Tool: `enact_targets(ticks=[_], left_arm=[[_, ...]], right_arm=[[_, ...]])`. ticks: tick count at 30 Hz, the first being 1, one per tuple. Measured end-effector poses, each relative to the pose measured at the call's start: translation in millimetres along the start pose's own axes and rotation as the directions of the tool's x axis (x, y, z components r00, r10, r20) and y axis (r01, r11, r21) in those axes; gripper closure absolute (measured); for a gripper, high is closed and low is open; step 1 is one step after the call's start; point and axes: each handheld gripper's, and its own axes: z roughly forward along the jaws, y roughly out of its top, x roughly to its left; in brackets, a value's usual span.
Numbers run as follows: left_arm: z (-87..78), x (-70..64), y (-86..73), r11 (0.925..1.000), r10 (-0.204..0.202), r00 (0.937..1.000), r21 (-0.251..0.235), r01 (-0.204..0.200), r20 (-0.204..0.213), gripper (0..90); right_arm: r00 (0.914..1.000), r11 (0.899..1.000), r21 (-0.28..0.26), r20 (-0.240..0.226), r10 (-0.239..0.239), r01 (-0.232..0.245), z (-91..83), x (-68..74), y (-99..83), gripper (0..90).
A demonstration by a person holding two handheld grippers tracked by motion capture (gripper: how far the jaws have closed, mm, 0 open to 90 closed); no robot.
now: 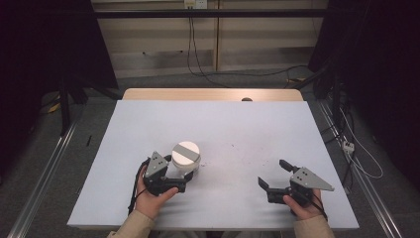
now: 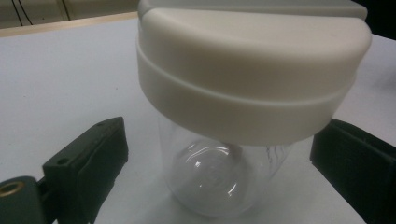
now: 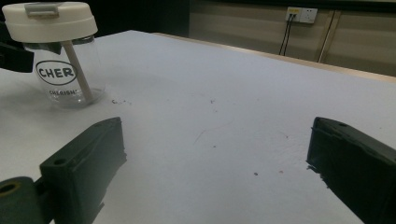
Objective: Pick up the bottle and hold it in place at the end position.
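Jar [image 1: 186, 159]: clear, white lid, standing near the table's [image 1: 247, 129] front-left. Left gripper [image 1: 184, 177]: jaws wide, straddling the jar, not yet touching. Right gripper [image 1: 271, 174]: open, empty, near front-right. Step: grasp approach. Next: close squarely below the lid.

Clear jar [image 1: 188, 169], cream lid [image 1: 185, 153]

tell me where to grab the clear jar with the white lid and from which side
Probably the clear wall of the jar, below the wide white lid, coming in level from the person's side. The jar stands upright and the lid overhangs the narrower body, so a grip under it is less likely to slip off. The left gripper is already open, one of its fingers on each side.
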Motion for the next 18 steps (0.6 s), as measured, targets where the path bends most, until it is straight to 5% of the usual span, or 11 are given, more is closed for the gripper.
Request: enact_targets(ticks=[18], left_arm=[[13.4, -8.1, 2.4, 0.9998, 0.002, 0.9996, 0.022, -0.001, -0.028, 4.1]], right_arm=[[1.0000, 1.000, 0.002, 0.001, 0.002, -0.002, 0.0, -0.5, -0.2, 3.7]])
